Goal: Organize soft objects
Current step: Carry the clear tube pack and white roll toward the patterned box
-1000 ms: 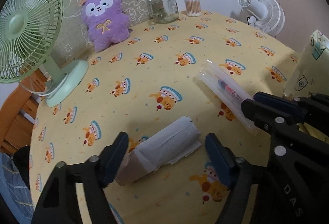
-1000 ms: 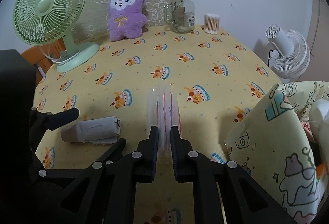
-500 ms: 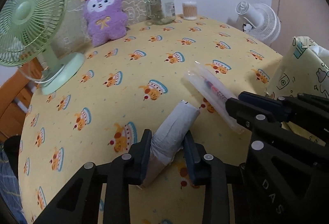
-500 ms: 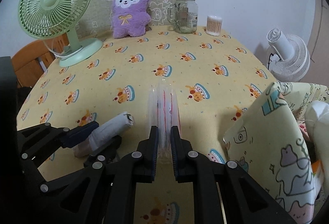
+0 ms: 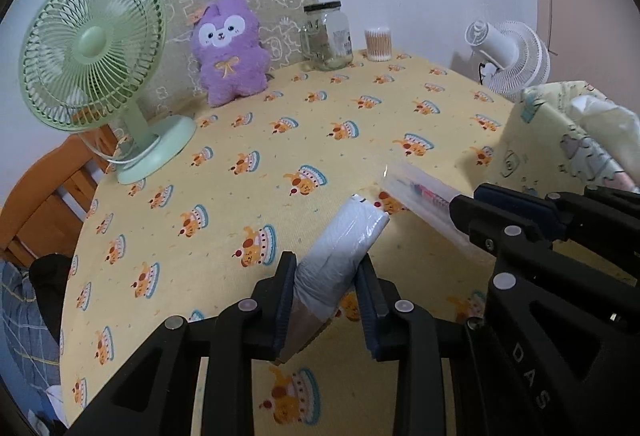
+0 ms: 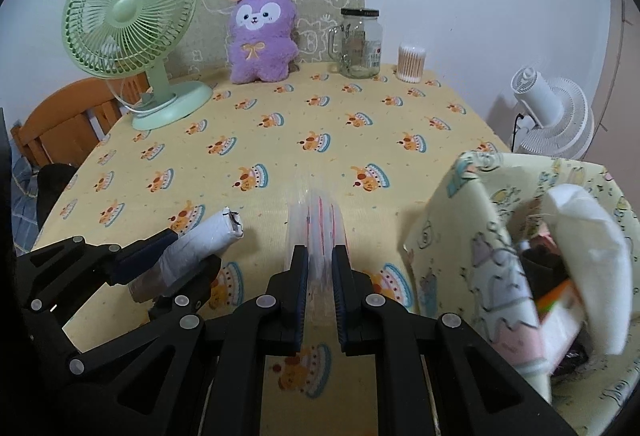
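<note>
Covering table: yellow cake-print cloth | left gripper grasping grey roll | right gripper clenching clear, possibly plastic, pouch

Both views are evenly and softly lit from above; soft shadows are cast on the tablecloth beneath the grippers and behind the white fan on the wall. Strong fisheye bending and black vignetted corners are seen. The bag at the right edge is slightly blurred.

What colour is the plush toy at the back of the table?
Purple plush toy, with a white face; clearest in the right wrist view.
</note>
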Demonstrator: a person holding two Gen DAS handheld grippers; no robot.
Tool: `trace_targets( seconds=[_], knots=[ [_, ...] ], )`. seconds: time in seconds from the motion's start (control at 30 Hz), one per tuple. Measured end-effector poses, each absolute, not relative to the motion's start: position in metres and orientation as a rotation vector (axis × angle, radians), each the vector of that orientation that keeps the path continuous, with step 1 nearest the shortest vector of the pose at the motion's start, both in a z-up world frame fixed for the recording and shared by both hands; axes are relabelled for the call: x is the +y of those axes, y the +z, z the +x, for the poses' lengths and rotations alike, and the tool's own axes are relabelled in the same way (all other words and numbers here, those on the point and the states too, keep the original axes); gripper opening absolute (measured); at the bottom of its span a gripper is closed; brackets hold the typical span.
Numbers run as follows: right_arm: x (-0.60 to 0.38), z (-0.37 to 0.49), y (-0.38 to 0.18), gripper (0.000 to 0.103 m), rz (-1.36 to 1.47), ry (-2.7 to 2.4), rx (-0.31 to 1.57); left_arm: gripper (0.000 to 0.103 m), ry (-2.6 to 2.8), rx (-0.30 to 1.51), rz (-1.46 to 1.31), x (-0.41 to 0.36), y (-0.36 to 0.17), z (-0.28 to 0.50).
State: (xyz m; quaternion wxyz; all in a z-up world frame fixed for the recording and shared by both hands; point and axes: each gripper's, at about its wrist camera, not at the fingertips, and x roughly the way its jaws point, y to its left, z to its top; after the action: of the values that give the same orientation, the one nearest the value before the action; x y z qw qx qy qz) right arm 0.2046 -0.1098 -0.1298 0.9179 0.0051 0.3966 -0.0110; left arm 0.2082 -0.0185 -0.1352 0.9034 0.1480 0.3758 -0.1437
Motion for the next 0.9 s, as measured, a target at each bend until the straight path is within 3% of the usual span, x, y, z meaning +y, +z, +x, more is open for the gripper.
trace_targets(
  seconds=[0.67, 0.9],
  knots=[
    [-0.113, 0.156, -0.068, 0.014, 0.003, 0.015, 0.685, 0.029, -0.296, 0.654, 0.278, -0.021, -0.074, 0.16],
    [-0.112, 0.147, -0.068, 0.014, 0.002, 0.046, 0.699, 0.029, -0.302, 0.663, 0.268, -0.018, -0.079, 0.15]
  ],
)
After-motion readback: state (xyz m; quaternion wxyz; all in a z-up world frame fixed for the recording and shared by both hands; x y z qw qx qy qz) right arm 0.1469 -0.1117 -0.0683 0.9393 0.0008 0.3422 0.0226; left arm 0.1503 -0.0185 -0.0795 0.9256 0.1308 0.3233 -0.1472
